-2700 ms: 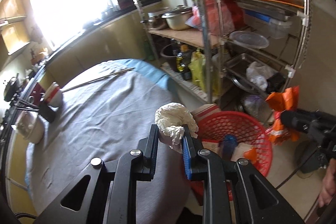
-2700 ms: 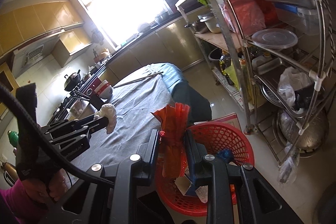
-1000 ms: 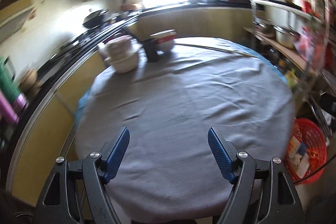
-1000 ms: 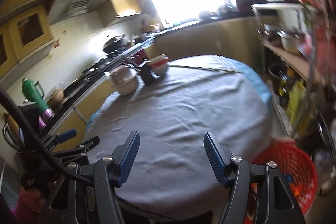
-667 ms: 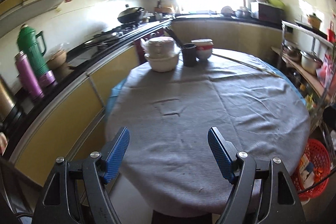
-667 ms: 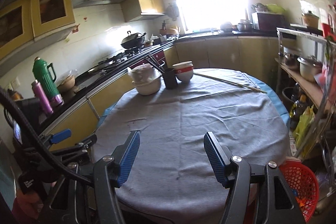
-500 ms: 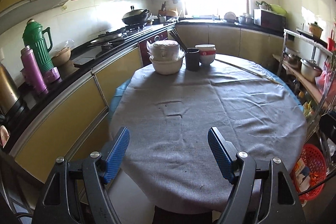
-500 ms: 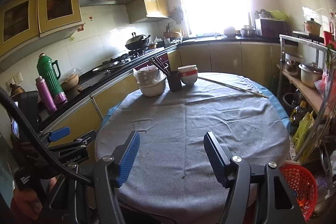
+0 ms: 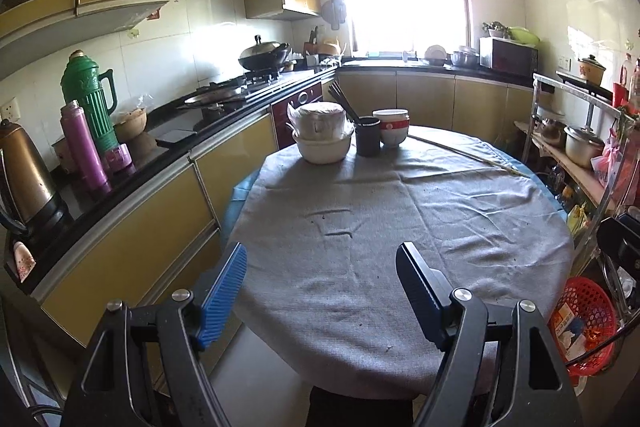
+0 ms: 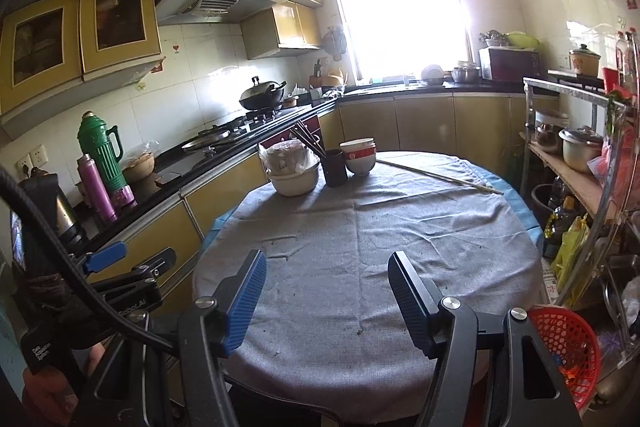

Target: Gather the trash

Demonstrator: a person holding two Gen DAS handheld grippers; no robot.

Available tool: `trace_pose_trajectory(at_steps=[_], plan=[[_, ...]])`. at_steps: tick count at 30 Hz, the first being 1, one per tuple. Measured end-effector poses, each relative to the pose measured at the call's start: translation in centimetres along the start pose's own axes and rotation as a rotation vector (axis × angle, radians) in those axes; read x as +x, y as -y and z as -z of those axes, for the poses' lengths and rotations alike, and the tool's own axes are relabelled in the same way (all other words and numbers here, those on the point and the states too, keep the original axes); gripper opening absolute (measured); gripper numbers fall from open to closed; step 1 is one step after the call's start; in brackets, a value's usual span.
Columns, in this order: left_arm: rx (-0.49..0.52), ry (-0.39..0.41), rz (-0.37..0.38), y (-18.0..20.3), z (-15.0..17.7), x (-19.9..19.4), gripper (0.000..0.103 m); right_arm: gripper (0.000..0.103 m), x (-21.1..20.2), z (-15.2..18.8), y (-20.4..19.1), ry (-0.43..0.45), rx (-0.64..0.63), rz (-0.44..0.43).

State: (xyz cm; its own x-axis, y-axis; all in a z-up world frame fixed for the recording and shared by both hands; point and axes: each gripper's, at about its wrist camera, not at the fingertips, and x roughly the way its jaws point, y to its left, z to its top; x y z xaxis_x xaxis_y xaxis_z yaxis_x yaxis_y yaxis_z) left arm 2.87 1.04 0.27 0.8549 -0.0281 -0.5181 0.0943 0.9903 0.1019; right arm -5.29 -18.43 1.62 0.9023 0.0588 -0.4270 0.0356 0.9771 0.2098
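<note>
Kitchen with a round table (image 9: 400, 227) under grey cloth. Left gripper (image 9: 320, 275) and right gripper (image 10: 326, 283) both spread wide, empty. Red basket (image 9: 586, 323) holding trash, floor, near right.

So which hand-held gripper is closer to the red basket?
Right. The right hand-held gripper has the red basket just beside its right finger. The left hand-held gripper, open over the table's left side, is farther from it.

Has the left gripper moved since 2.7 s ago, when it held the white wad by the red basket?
Yes. The left gripper now stands open and empty, pulled back from the red basket, which sits far right beside the table.
</note>
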Motion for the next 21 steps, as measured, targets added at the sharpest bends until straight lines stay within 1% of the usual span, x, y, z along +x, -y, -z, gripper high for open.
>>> trace_pose_trajectory(at_steps=[6, 15, 21], plan=[[-0.007, 0.021, -0.012, -0.7, -0.1, -0.3, 0.078, 0.068, 0.2, -0.2, -0.8, 0.005, -0.011, -0.002], [-0.034, 0.010, -0.020, -1.5, -0.2, 0.7, 0.078, 0.068, 1.2, -0.9, -1.6, 0.010, -0.044, -0.007], [-0.045, -0.008, -0.023, -1.7, -0.5, 2.2, 0.078, 0.068, 2.8, -1.8, -1.1, 0.011, -0.050, -0.002]])
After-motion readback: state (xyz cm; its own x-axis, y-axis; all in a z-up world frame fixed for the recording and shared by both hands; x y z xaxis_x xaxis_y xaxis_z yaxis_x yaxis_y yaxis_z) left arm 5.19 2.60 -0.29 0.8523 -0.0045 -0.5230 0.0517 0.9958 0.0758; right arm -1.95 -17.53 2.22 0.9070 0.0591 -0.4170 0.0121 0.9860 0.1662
